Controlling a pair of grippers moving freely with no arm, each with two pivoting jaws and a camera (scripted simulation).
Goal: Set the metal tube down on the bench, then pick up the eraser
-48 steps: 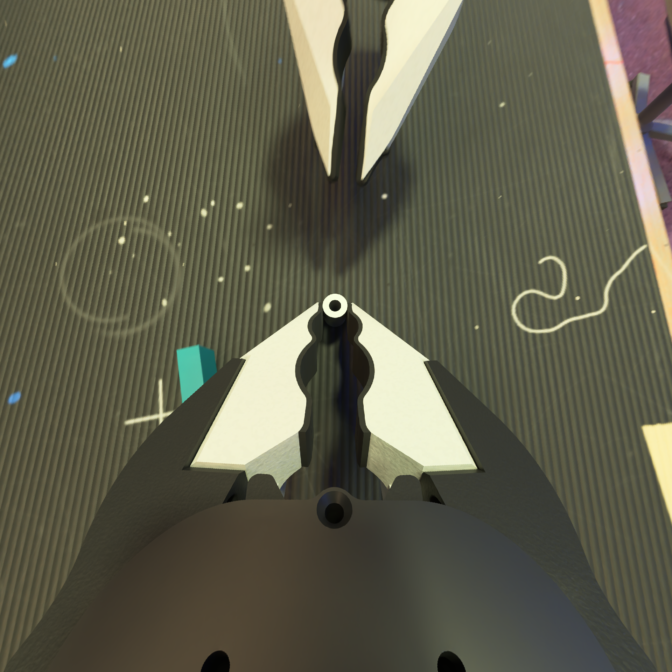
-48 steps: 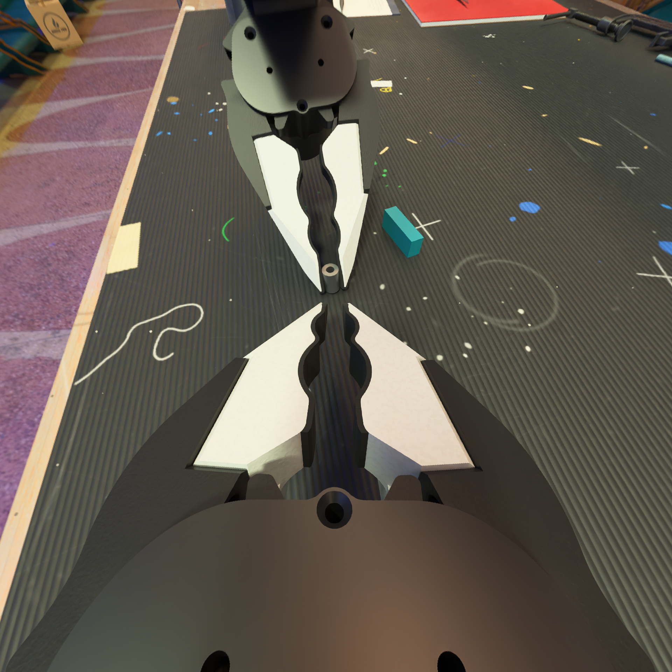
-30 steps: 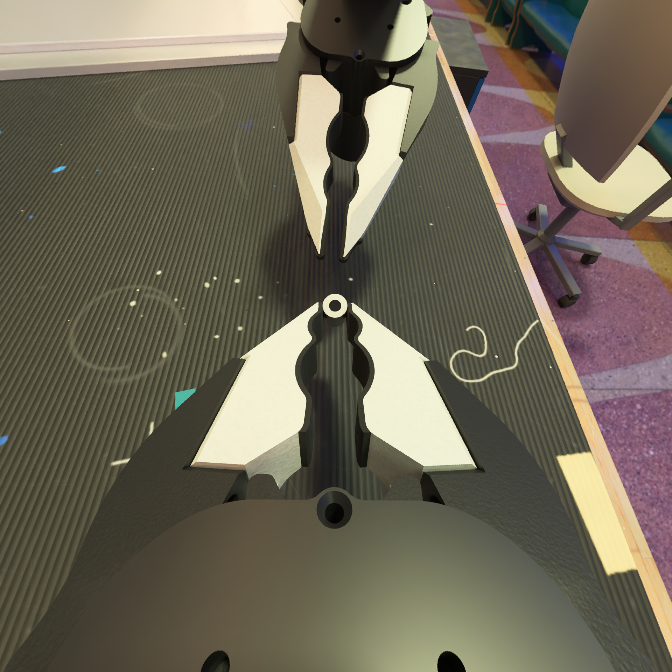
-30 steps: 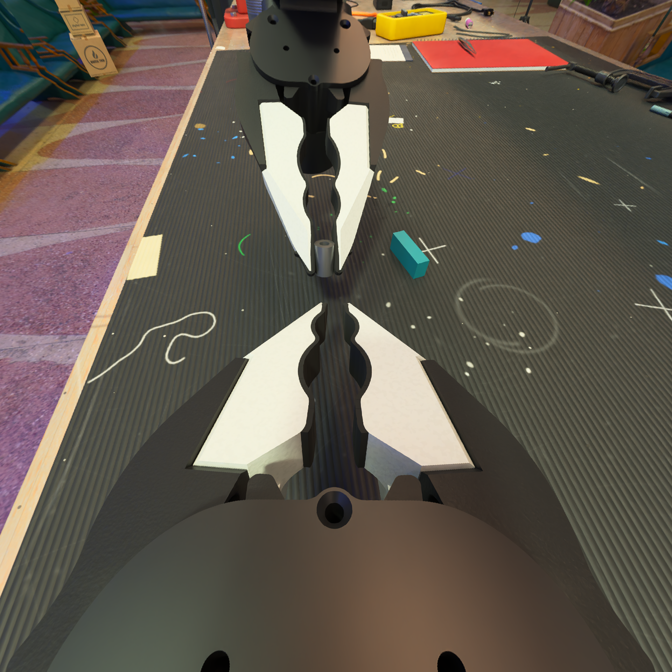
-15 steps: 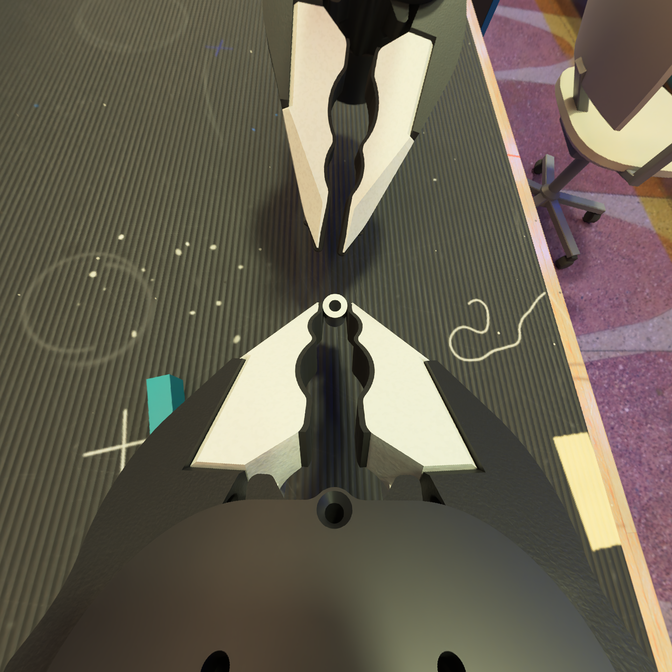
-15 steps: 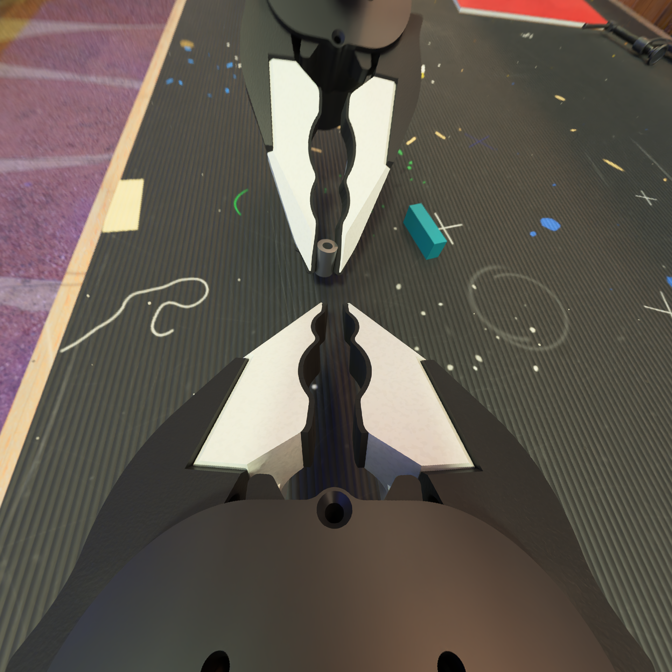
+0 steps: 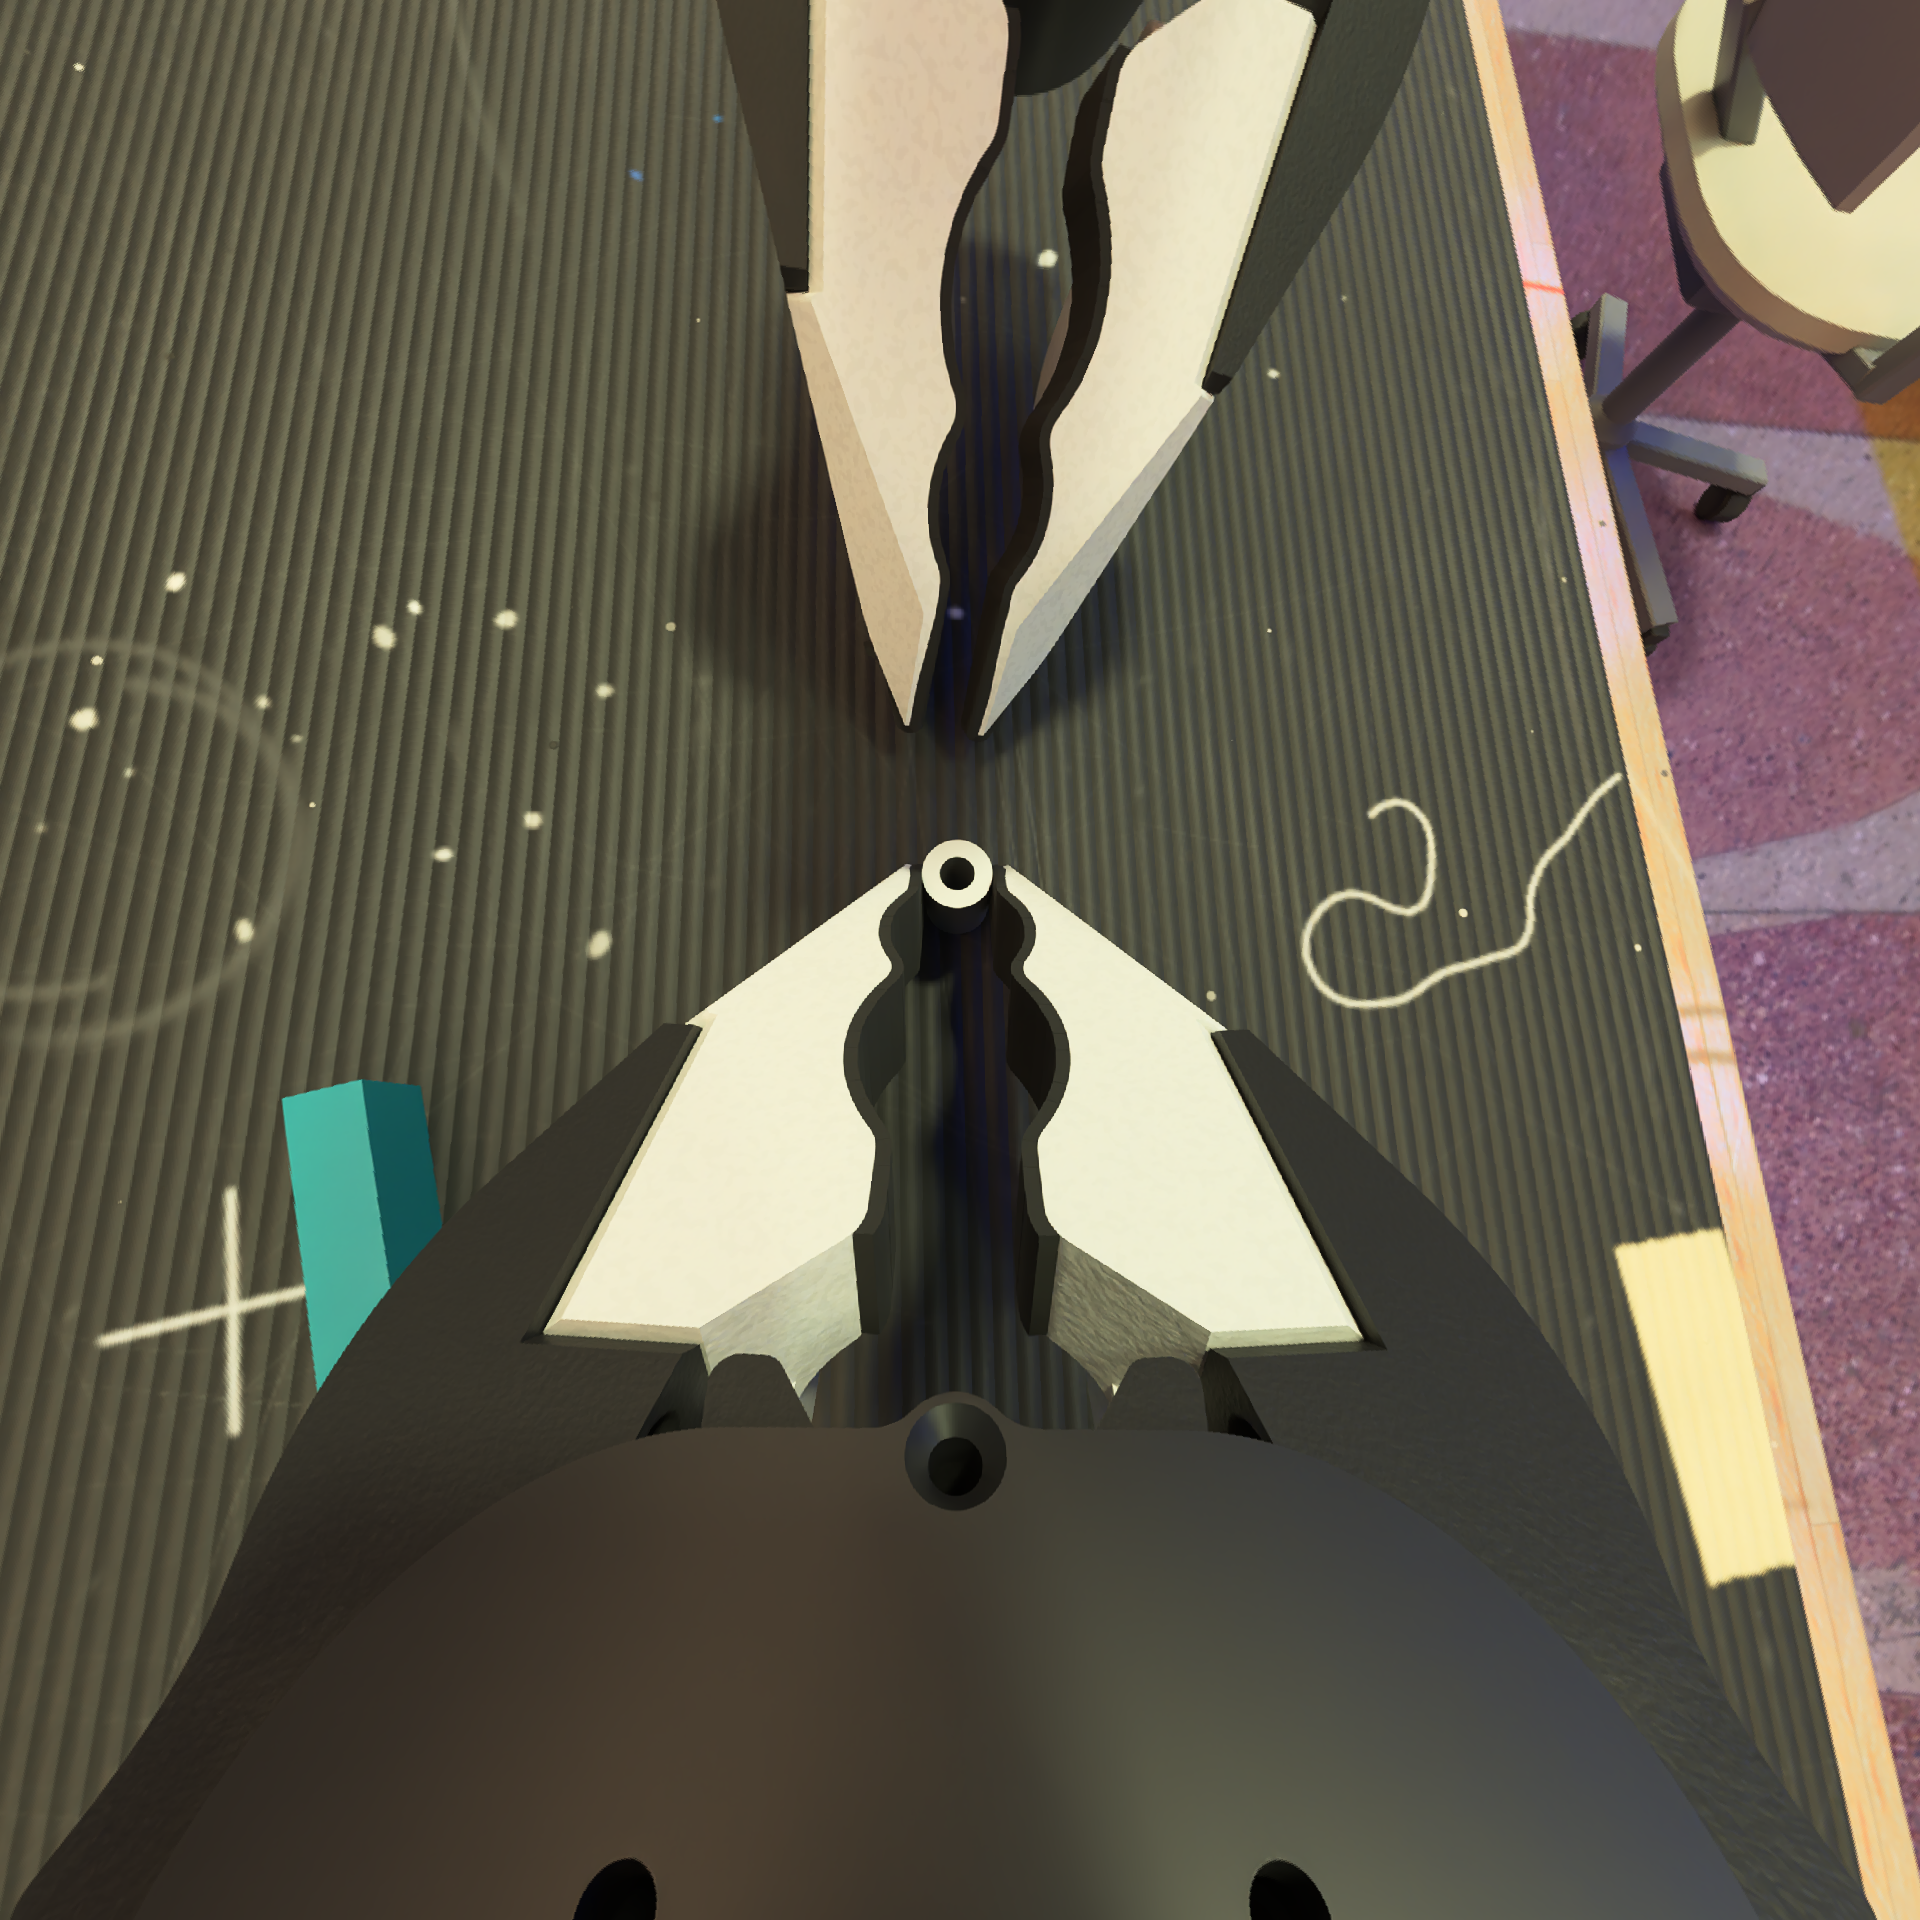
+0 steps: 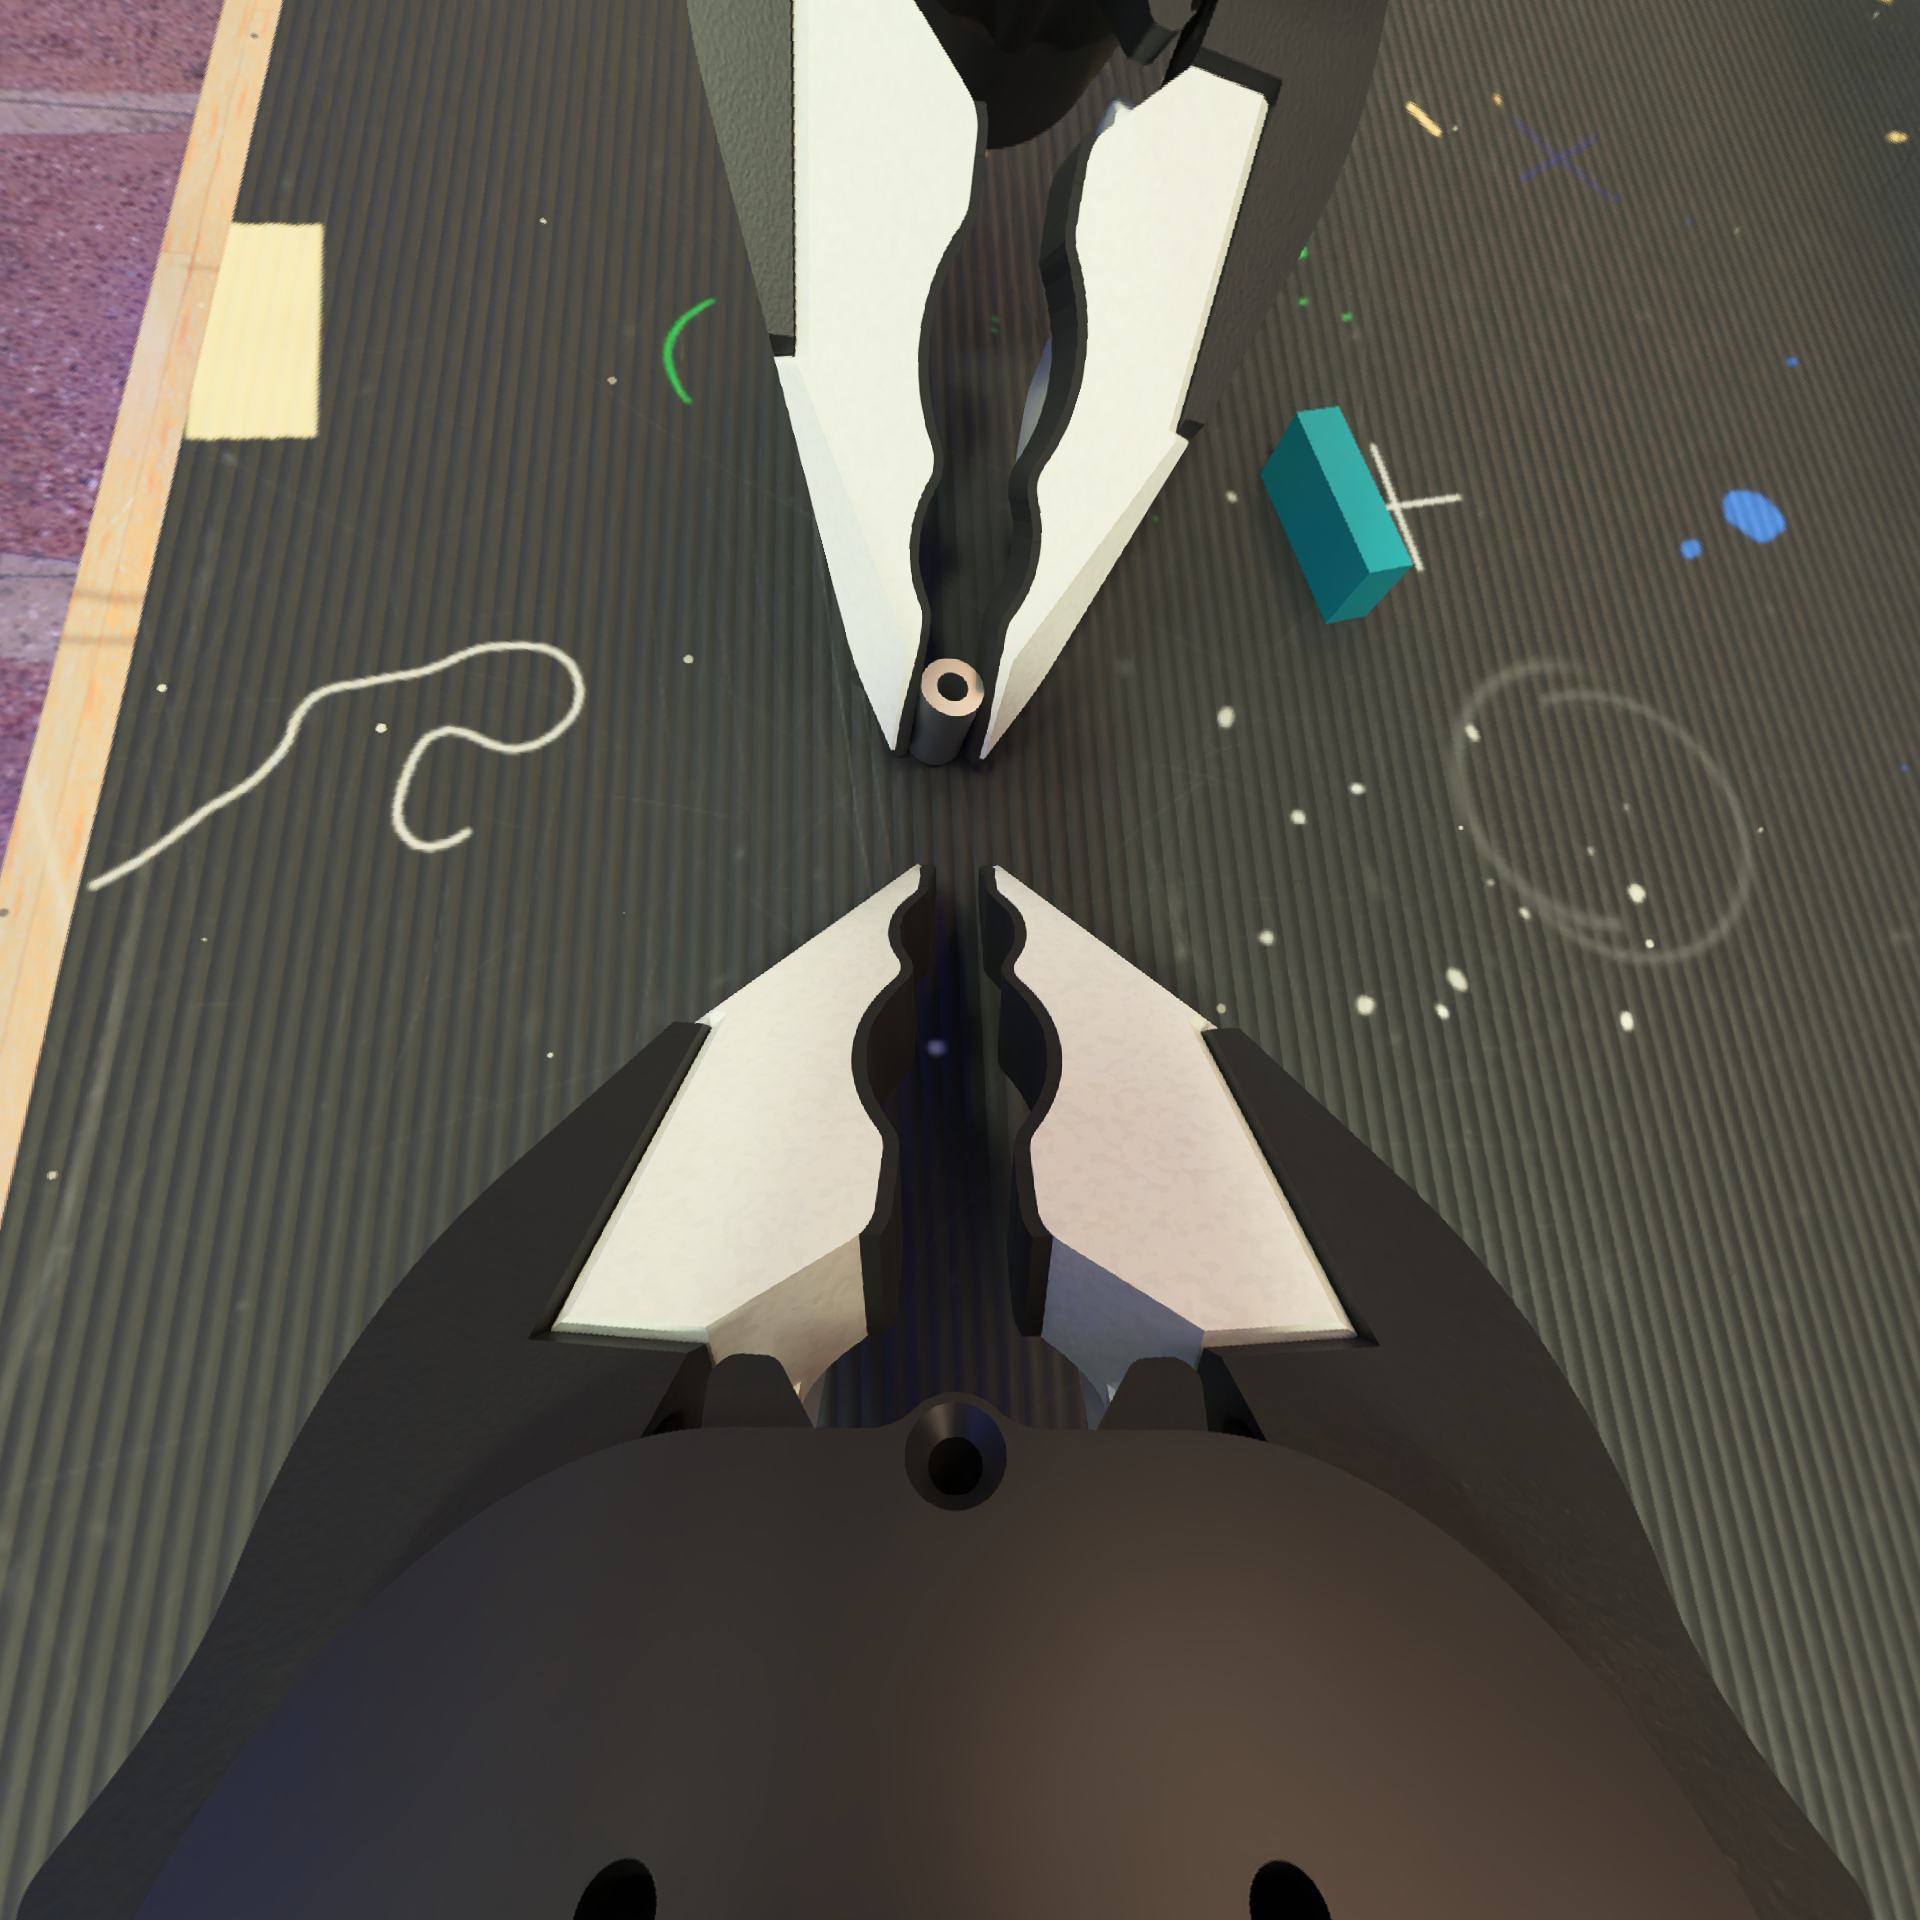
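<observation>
My left gripper (image 7: 954, 883) is shut on a small upright metal tube (image 7: 954, 875), pinched at the fingertips just above the dark ribbed bench mat (image 7: 416, 364). The right wrist view shows that gripper (image 8: 940, 750) and the tube (image 8: 948, 717) from the front. My right gripper (image 8: 958, 873) faces it tip to tip; its jaws stand a narrow gap apart and hold nothing. It also shows in the left wrist view (image 7: 945, 727). A teal eraser (image 7: 358, 1195) lies on the mat left of my left gripper, partly hidden behind it; the right wrist view (image 8: 1340, 514) shows it whole.
The bench's wooden edge (image 7: 1621, 727) runs along the right, with an office chair (image 7: 1766, 260) on the purple floor beyond. A yellow tape strip (image 7: 1694, 1403) lies near that edge. Chalk marks and paint specks dot the mat.
Both views have drawn closer to the mat and tilted down. The two grippers stand nearer each other tip to tip. The tube stays pinched in my left gripper.
</observation>
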